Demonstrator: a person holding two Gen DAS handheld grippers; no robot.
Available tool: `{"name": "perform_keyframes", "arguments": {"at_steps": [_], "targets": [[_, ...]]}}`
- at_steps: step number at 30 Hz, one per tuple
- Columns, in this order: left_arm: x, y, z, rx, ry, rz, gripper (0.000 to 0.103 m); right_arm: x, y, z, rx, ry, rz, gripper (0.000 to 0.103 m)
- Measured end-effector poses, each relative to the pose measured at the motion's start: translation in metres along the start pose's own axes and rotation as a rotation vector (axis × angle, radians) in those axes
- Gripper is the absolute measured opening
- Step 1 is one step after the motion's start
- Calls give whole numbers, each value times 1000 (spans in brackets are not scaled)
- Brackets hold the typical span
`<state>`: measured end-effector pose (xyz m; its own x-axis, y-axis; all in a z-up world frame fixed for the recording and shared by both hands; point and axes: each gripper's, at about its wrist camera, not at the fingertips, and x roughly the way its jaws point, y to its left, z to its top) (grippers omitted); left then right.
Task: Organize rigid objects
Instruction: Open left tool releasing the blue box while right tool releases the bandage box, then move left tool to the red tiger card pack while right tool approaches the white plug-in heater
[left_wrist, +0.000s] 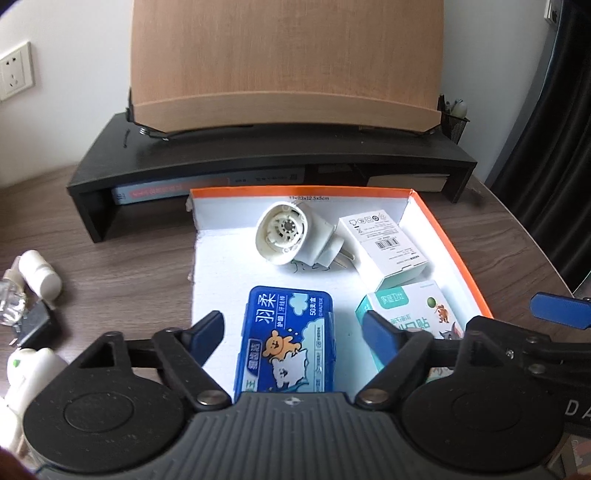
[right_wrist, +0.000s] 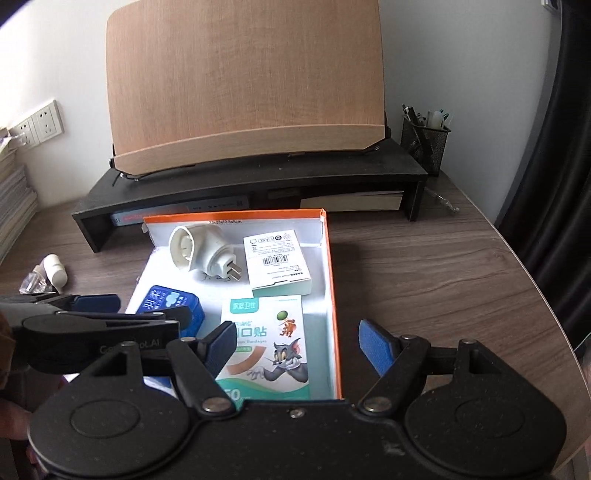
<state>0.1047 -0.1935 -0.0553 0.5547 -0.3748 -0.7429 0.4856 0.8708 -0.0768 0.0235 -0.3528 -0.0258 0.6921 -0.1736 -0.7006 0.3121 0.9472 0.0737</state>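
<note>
My left gripper (left_wrist: 293, 332) stands wide apart around the blue floss-pick case (left_wrist: 286, 341) marked "50", gripping nothing. It lies in the orange-rimmed tray (left_wrist: 448, 236) beside the "Bandages" box (right_wrist: 267, 345); my right gripper (right_wrist: 297, 343) gapes empty.

Blue floss box (right_wrist: 173, 306) half hidden behind left claw (right_wrist: 122, 314), bandage box (left_wrist: 417, 317) partly covered

Both wrist cameras look forward and steeply down at the desk (left_wrist: 110, 236) from close range. The left view sits left of the right. Both share the orange-rimmed tray (left_wrist: 448, 236) (right_wrist: 330, 266) and monitor stand (left_wrist: 258, 155) (right_wrist: 258, 177).
</note>
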Motion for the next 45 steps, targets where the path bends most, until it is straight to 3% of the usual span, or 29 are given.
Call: {"name": "perform_keyframes", "arguments": {"at_steps": [7, 19, 31, 45], "targets": [[-35, 10, -2, -23, -32, 45, 95, -19, 12, -5, 9, -12, 19, 88], [-96, 57, -30, -93, -69, 125, 96, -49, 66, -21, -36, -13, 107, 89], [-127, 113, -64, -187, -63, 199, 96, -54, 133, -44, -122, 22, 196, 89], [-144, 148, -81, -227, -68, 236, 96, -57, 174, -54, -162, 34, 237, 89]]}}
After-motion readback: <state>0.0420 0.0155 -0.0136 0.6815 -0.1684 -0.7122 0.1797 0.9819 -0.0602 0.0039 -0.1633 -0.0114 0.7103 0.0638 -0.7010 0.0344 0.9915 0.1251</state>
